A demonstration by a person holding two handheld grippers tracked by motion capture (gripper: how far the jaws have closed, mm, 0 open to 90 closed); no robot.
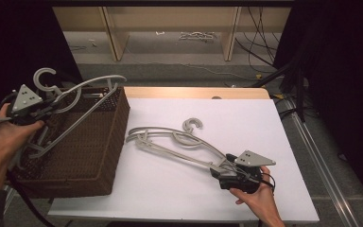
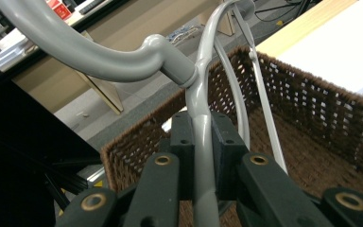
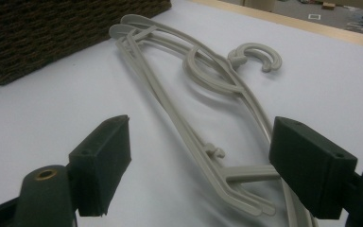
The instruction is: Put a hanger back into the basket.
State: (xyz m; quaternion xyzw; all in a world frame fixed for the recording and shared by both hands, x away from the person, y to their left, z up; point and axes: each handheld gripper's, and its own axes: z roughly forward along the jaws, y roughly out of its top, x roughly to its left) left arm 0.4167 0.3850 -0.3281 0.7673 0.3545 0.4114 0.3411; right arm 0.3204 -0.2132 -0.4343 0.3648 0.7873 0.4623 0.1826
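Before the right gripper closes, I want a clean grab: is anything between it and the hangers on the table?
Nothing visible is. The right gripper is open, its jaws either side of the near end of the stacked grey hangers lying on the white table. The wicker basket sits well off to the side.

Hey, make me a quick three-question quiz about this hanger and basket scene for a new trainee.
1. True or false: the left gripper is shut on a grey hanger above the wicker basket.
2. What lies between the open jaws of the right gripper?
A. a basket handle
B. the end of the hangers on the table
C. a cable
3. What colour is the table surface?

Key: 1 true; 2 B; 3 white.
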